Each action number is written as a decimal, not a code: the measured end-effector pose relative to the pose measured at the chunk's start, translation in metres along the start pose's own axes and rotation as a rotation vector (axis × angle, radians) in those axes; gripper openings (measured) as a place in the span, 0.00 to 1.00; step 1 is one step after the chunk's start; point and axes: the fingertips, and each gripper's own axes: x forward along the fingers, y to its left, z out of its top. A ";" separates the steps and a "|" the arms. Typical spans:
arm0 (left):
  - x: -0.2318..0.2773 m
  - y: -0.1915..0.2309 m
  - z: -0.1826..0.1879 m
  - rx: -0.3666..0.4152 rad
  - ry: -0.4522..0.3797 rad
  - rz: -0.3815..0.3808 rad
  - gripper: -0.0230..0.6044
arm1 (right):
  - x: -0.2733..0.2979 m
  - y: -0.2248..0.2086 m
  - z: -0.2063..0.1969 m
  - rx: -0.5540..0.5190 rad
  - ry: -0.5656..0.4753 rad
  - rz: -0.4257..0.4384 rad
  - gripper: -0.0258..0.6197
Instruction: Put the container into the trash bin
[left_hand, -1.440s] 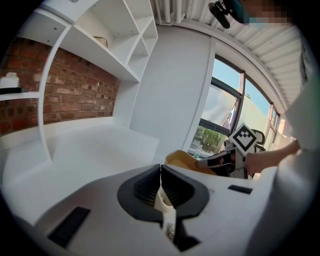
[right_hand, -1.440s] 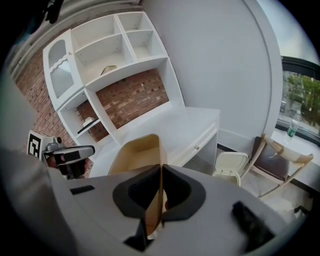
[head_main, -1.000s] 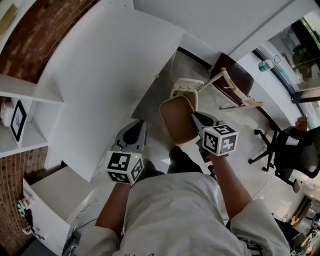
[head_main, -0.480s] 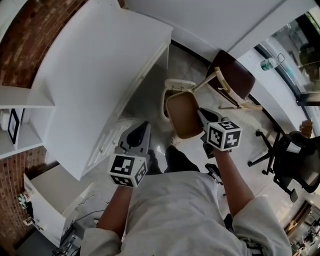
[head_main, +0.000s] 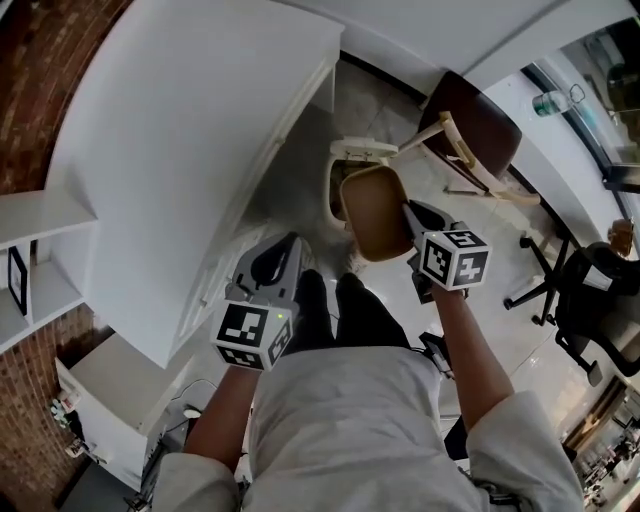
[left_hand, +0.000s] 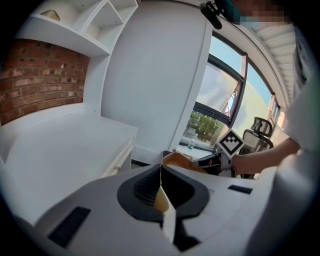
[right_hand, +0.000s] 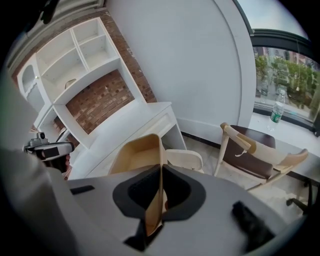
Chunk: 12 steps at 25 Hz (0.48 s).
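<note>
The brown paper container (head_main: 375, 212) hangs tilted in the air, its far edge over the open mouth of the cream trash bin (head_main: 350, 152), which stands on the floor (head_main: 300, 195) beside the white counter (head_main: 200, 120). The right gripper (head_main: 412, 212) has its jaws nearly closed on one side wall of the container; in the right gripper view that thin wall runs straight between the jaws and the open inside of the container (right_hand: 135, 152) faces the camera, with the bin (right_hand: 185, 159) just beyond. The left gripper (head_main: 285, 245) hangs well apart on the counter side, its jaws together with nothing seen between them. A wooden chair (head_main: 480, 135) stands just behind the bin. Compared with a second ago, the container has come forward and lower, from short of the bin to overlapping its opening, and the left gripper has moved forward with it.
</note>
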 end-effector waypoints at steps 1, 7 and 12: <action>0.004 0.004 -0.001 0.003 0.005 -0.007 0.06 | 0.005 -0.002 -0.002 0.007 0.004 -0.007 0.09; 0.034 0.024 -0.008 0.010 0.028 -0.040 0.06 | 0.036 -0.017 -0.013 0.053 0.016 -0.049 0.09; 0.057 0.043 -0.021 -0.010 0.043 -0.050 0.06 | 0.061 -0.029 -0.020 0.079 0.016 -0.077 0.09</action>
